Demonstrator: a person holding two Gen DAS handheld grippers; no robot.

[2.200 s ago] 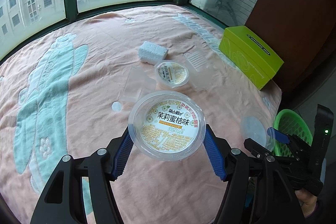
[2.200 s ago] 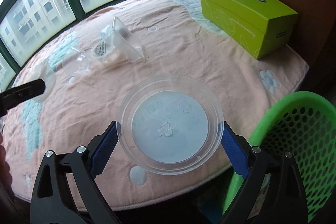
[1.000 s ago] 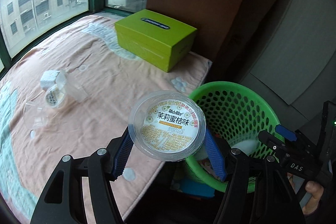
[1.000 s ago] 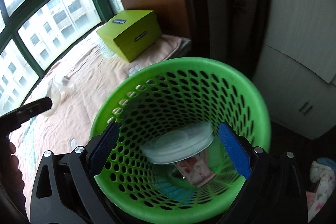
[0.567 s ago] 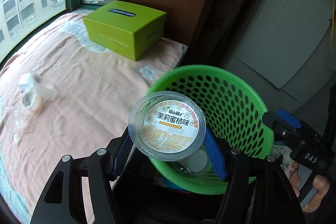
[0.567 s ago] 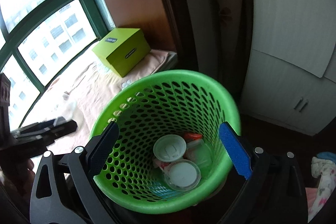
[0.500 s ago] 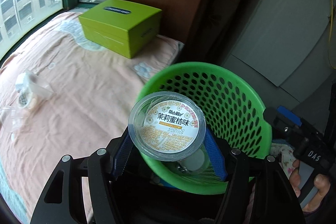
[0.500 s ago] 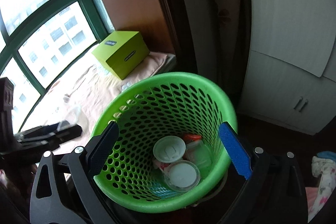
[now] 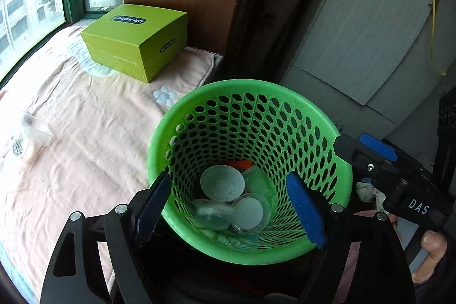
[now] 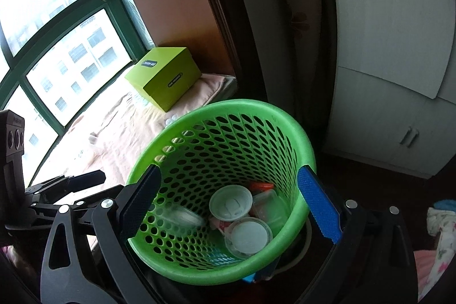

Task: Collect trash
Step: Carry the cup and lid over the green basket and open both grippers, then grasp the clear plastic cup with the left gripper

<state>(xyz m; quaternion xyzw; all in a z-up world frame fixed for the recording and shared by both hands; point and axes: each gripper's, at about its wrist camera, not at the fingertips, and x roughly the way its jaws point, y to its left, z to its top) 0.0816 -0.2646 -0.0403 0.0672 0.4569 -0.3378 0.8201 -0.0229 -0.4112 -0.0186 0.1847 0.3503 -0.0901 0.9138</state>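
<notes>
Jaws of our left gripper [image 9: 230, 200] have just been opening and pinch nothing above the green perforated plastic basket [image 9: 339, 161]. Round clear plastic cups [image 9: 250, 211] lie at its bottom. Our right gripper [image 10: 228, 201] hangs spread, empty, over it.

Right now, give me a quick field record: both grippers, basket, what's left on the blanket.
left gripper: open, jaws have just been opening, nothing between the pads, over the basket
right gripper: open, empty, over the basket
green basket: beside the blanket edge, holds round plastic lids and cups
green box: on the pink blanket, by the window
clear plastic pieces: on the blanket, uncollected
</notes>
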